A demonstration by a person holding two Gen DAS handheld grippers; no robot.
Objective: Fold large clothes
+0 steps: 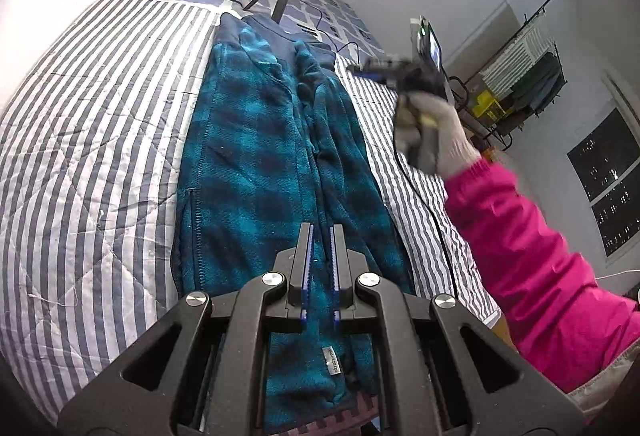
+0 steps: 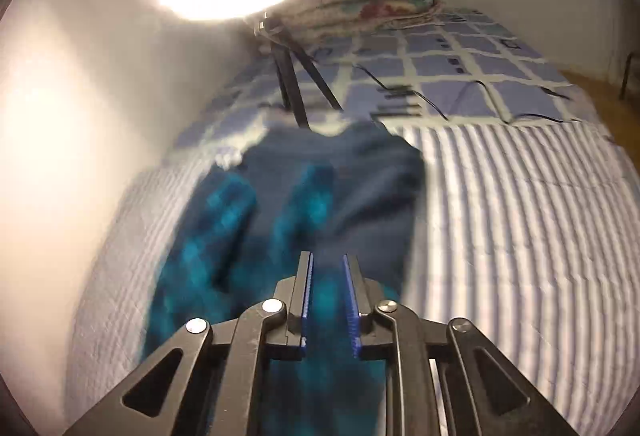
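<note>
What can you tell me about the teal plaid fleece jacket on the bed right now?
The teal plaid fleece jacket lies lengthwise on the striped quilt, folded into a long narrow strip, a navy panel at its far end. The fabric looks soft and fuzzy; a small white tag shows near the close end. The left gripper hovers above it, jaws slightly apart, gripping nothing.

You see only one text: small white label (image 1: 333,360) sewn on teal checked fleece jacket (image 1: 256,155), near hem, close to you. Letters run sideways, too small to read with certainty. Right wrist view blurred, no readable text.
</note>
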